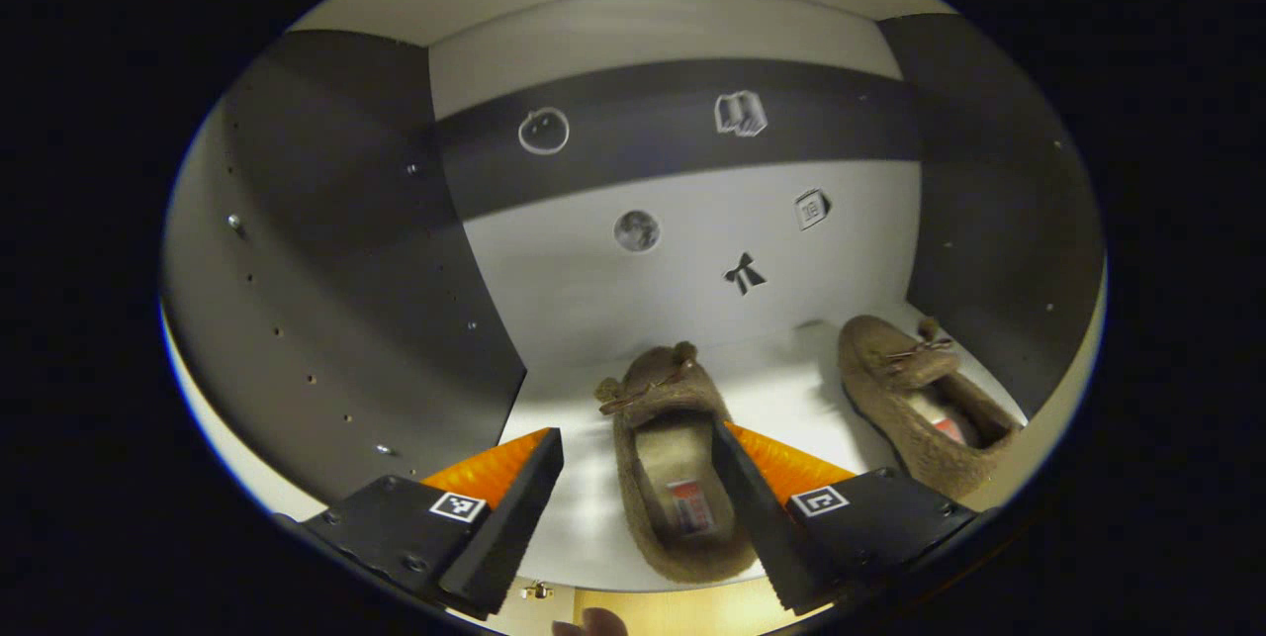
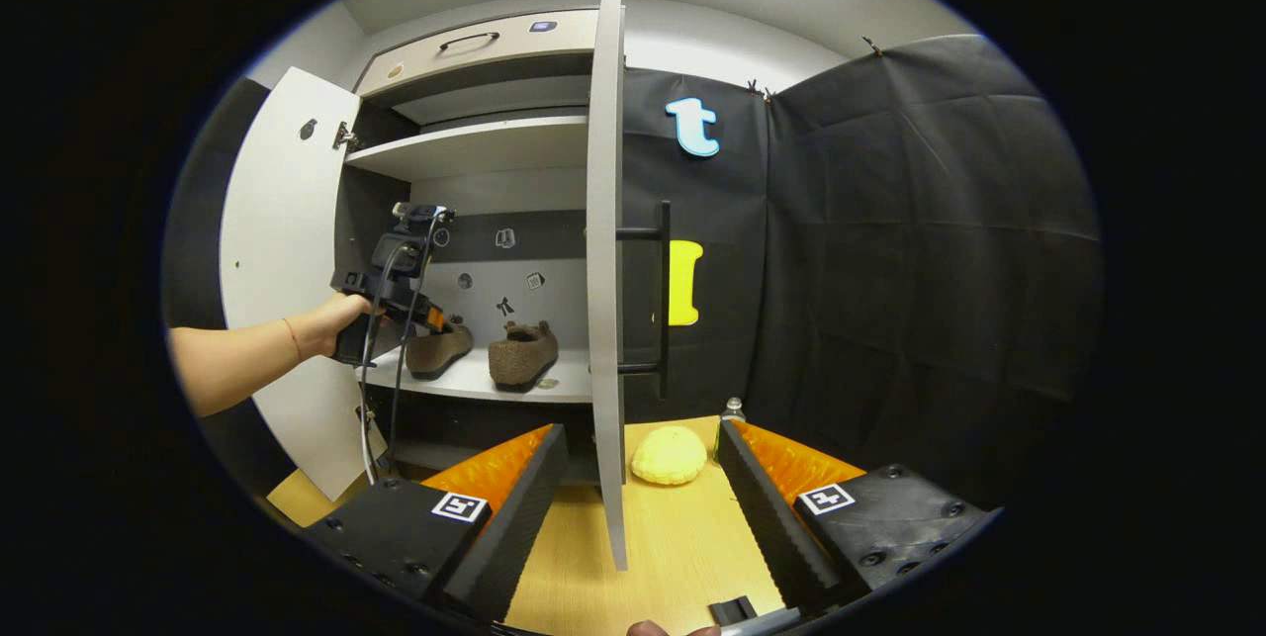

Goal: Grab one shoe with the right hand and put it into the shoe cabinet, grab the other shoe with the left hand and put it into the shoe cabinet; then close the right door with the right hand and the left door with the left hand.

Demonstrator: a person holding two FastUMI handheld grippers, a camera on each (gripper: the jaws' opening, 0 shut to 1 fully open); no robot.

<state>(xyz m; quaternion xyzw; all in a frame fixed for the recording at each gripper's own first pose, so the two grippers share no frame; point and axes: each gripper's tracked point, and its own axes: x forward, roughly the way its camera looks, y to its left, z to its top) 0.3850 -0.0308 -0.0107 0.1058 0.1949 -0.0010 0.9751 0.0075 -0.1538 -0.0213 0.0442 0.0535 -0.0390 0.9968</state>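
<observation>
Both shoes on the cabinet shelf

We hold the left claw (image 1: 638,478) wide around one shoe (image 1: 673,463); the right claw (image 2: 643,478) gapes empty by the open right door (image 2: 605,260).

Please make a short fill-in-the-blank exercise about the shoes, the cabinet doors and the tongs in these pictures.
1. The number of brown shoes on the cabinet shelf is ____.
2. Both cabinet doors stand ____.
3. The left tongs are ____, with one shoe between the fingers.
4. The yellow object lies on the ____ floor.

Missing words: two; open; open; wooden
</observation>
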